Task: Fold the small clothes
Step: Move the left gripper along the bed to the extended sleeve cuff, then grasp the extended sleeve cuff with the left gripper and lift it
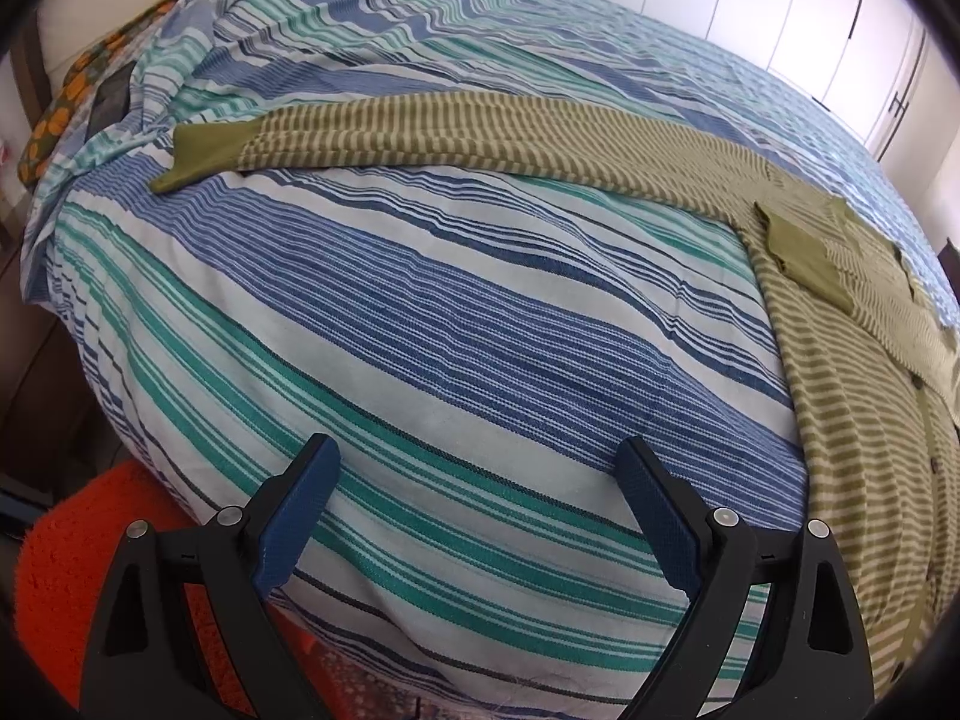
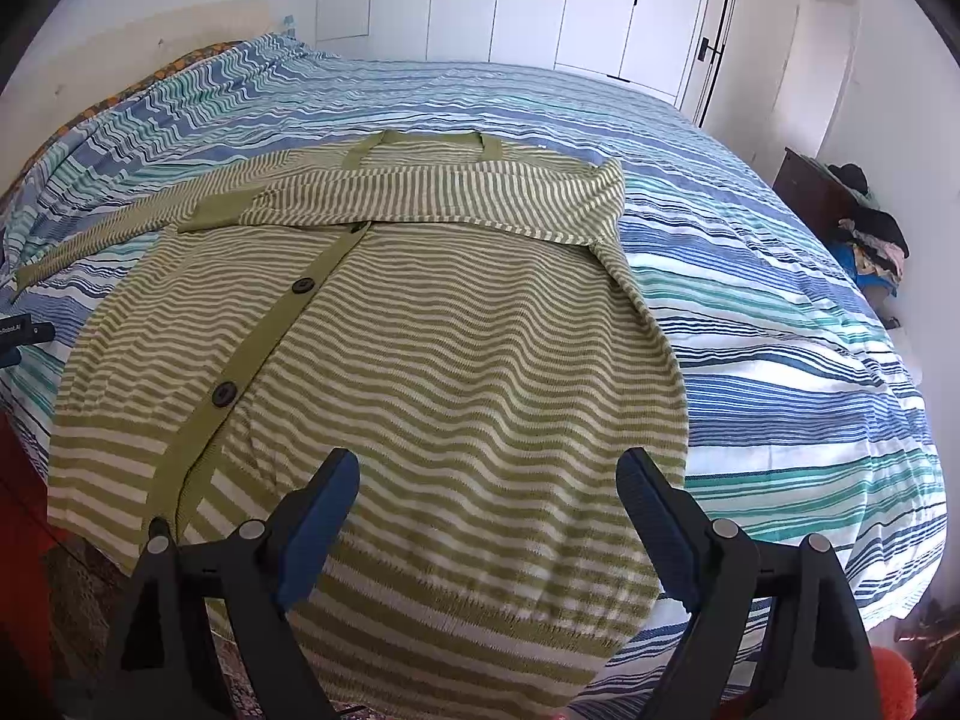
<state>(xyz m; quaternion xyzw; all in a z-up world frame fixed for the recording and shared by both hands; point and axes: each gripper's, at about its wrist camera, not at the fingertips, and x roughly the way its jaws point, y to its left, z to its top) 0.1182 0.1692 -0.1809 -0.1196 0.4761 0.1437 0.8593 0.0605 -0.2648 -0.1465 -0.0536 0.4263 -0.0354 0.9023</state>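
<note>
The left claw (image 1: 480,516) is held wide apart over the bed (image 1: 420,312), with nothing in it. Far off to the left, one sleeve (image 1: 420,138) of the cardigan (image 2: 390,348) is stretched out flat on the bed. It looks like this sleeve should be folded next. It is best pinched at the plain green cuff (image 1: 204,153), lifted only a little, and laid across the chest, on top of the other sleeve (image 2: 420,192), which is already folded over. The button strip (image 2: 252,354) should be kept straight. The right claw (image 2: 486,516) is also held wide apart and empty, just above the hem (image 2: 456,618).
</note>
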